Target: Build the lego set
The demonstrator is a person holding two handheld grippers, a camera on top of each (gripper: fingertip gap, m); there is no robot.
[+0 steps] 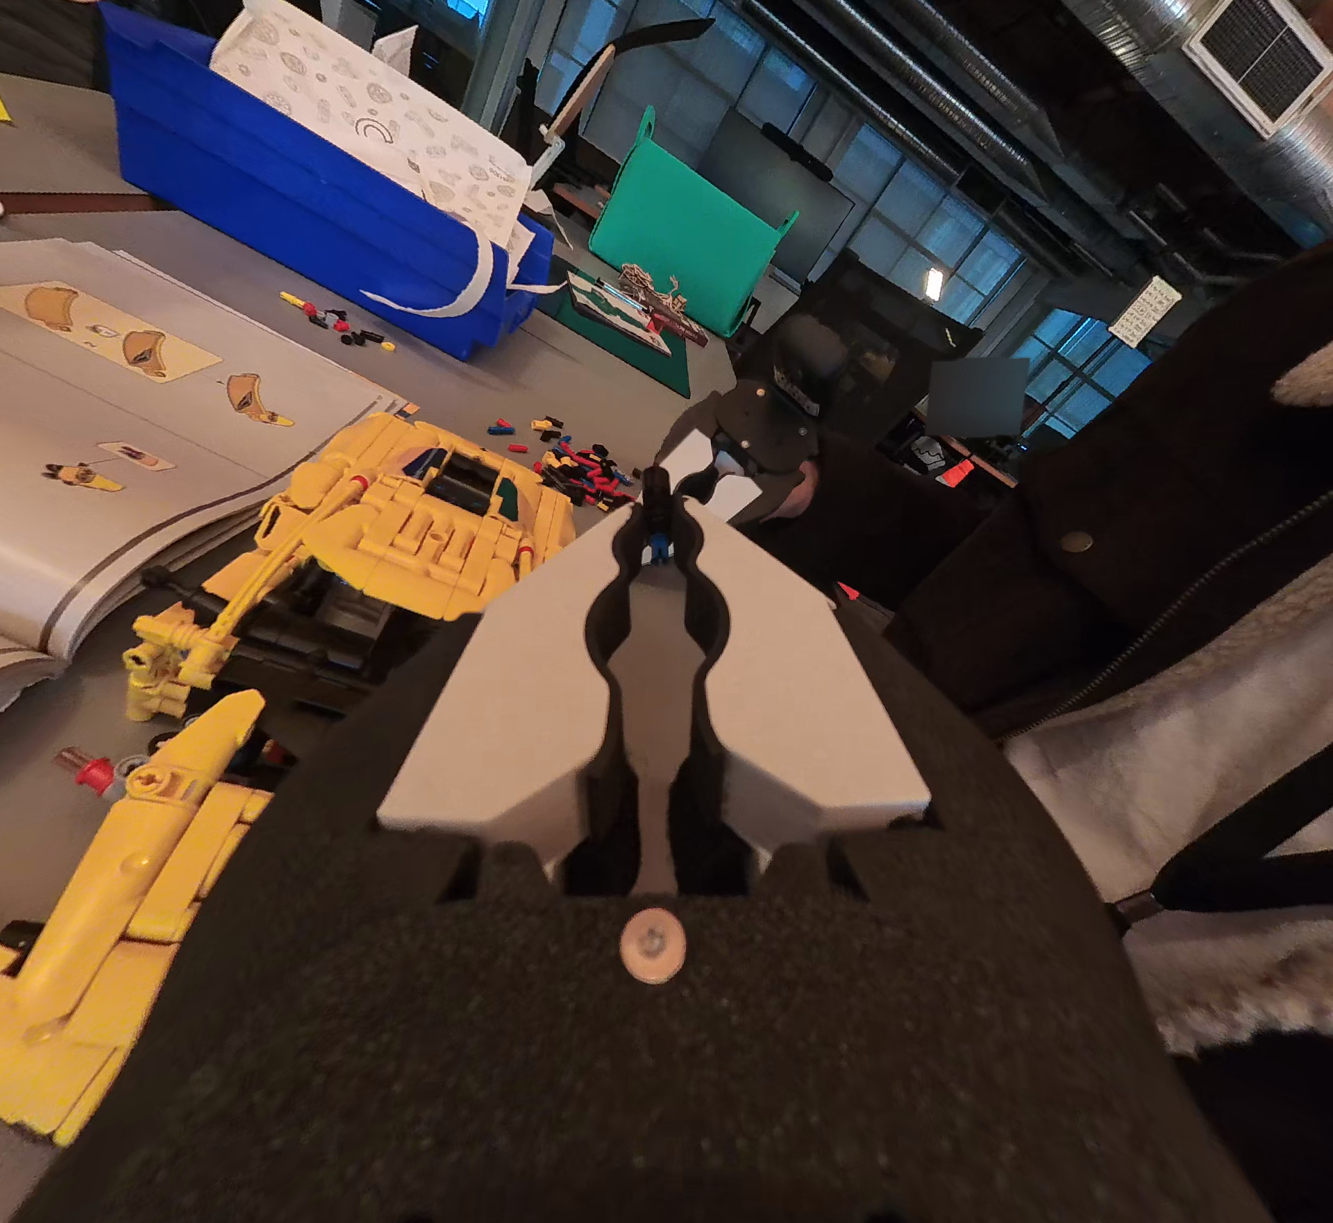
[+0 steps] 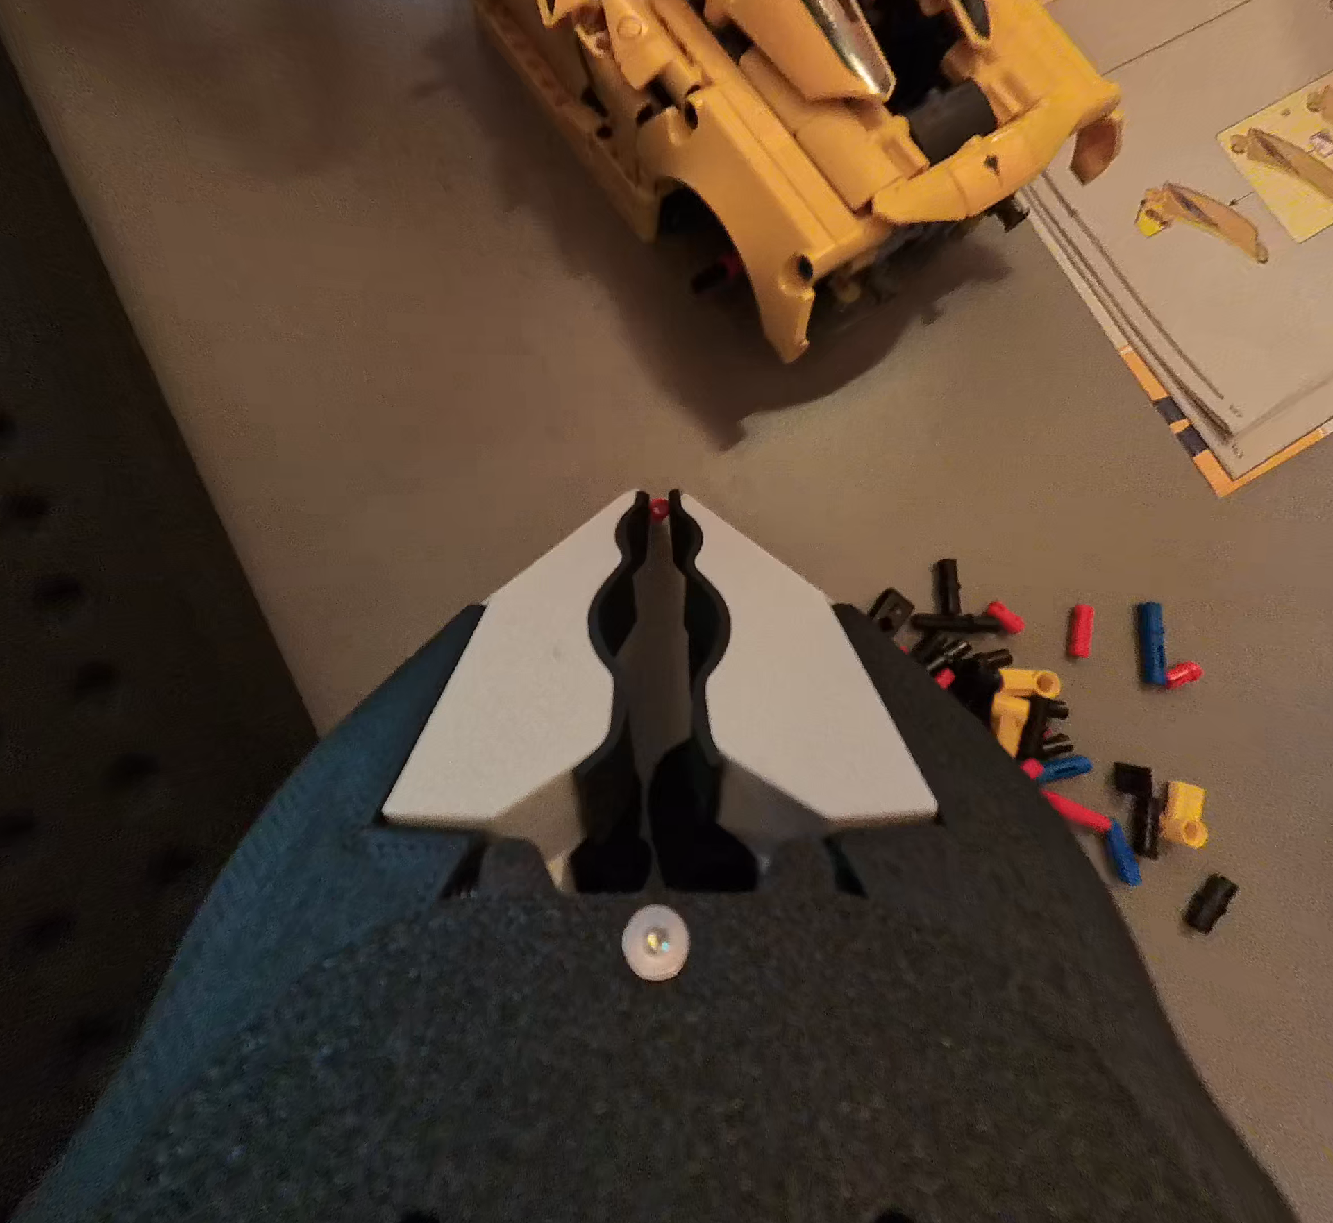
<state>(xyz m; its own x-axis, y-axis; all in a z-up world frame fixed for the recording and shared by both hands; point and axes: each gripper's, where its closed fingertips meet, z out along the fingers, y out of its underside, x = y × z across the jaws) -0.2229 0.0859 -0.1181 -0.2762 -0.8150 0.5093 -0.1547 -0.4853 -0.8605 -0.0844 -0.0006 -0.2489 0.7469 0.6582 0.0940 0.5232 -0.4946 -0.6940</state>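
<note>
Two grippers are closed on small pieces: a blue-and-black pin (image 1: pixel 656 525) is pinched in the left gripper (image 1: pixel 655 503) at frame centre, a red pin (image 2: pixel 658 509) in the right gripper (image 2: pixel 656 503); the yellow car (image 2: pixel 779 85) is seen at upper right, beside loose pins (image 2: pixel 1039 720)

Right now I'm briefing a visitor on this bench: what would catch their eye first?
The half-built yellow car on the grey table, beside the open instruction booklet. Then the loose pile of small pieces at the right gripper, which pinches a tiny red piece; the left gripper holds a black-and-blue piece.
</note>
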